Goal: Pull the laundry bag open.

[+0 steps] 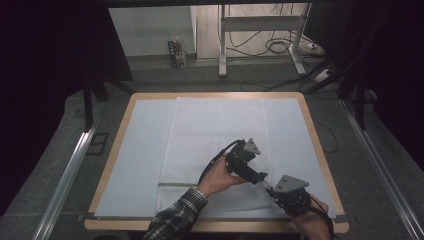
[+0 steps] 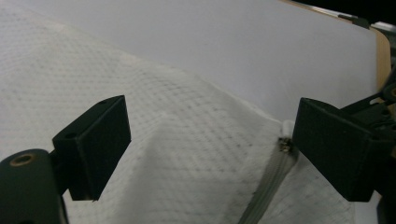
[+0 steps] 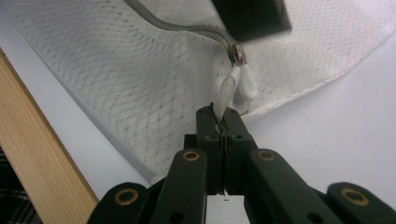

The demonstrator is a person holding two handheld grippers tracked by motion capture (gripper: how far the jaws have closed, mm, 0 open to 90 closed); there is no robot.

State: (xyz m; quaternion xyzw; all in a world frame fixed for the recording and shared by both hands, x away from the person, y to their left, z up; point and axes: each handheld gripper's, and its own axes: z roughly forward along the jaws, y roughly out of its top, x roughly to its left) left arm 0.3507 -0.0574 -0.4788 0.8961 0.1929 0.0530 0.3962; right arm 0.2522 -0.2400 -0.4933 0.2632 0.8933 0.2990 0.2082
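Note:
A white mesh bag (image 1: 215, 135) lies flat on the white sheet (image 1: 145, 150), its zipper (image 2: 266, 186) running along the near end. My right gripper (image 3: 223, 116) is shut on a white pull tab (image 3: 226, 91) that hangs from the metal zipper slider (image 3: 236, 53); a second white tab (image 3: 247, 84) hangs beside it. My left gripper (image 2: 210, 140) is open, its jaws wide apart over the mesh, with the slider (image 2: 284, 144) just inside its right jaw. In the high view the left gripper (image 1: 261, 176) and the right gripper (image 1: 271, 190) meet at the bag's near right corner.
The sheet covers a wooden table whose rim (image 1: 320, 150) shows all round; its near edge (image 3: 42, 140) runs close to my right gripper. Metal rails (image 1: 70, 170) flank the table on the floor. A desk frame (image 1: 222, 45) and cables (image 1: 275, 47) stand beyond.

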